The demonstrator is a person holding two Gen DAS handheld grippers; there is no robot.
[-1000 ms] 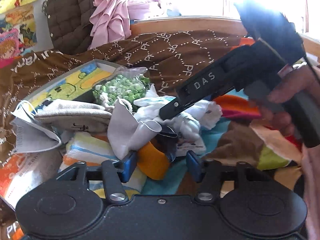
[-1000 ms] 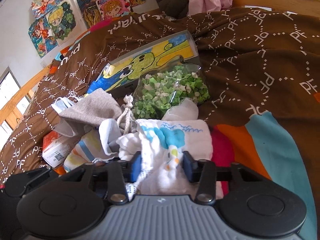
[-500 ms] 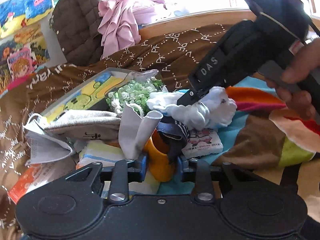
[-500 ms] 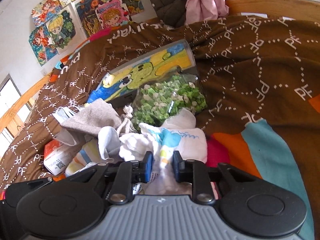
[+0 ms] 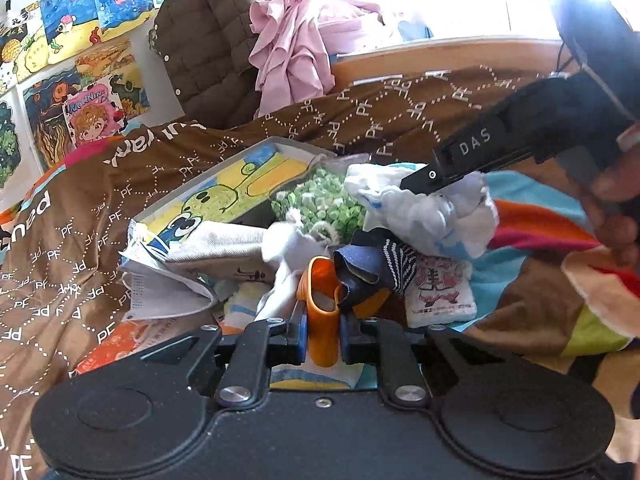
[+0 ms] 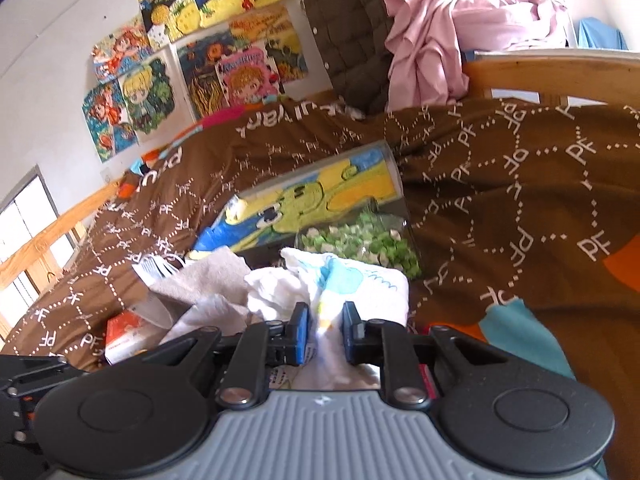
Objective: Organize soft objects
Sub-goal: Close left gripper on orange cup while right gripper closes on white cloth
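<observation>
While the brown quilt (image 5: 400, 120) filled the frame, I kept my right gripper (image 6: 323, 334) pinched on the white printed cloth (image 6: 352, 280) at lower centre, my left gripper (image 5: 322, 330) clamping the orange rubber piece (image 5: 322, 312); lifting each straight up seemed wisest.

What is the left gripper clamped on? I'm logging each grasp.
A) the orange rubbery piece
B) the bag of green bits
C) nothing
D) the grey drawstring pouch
A: in the left wrist view the left gripper has both blue pads pressed against the orange rubbery piece, which stands between them.
</observation>
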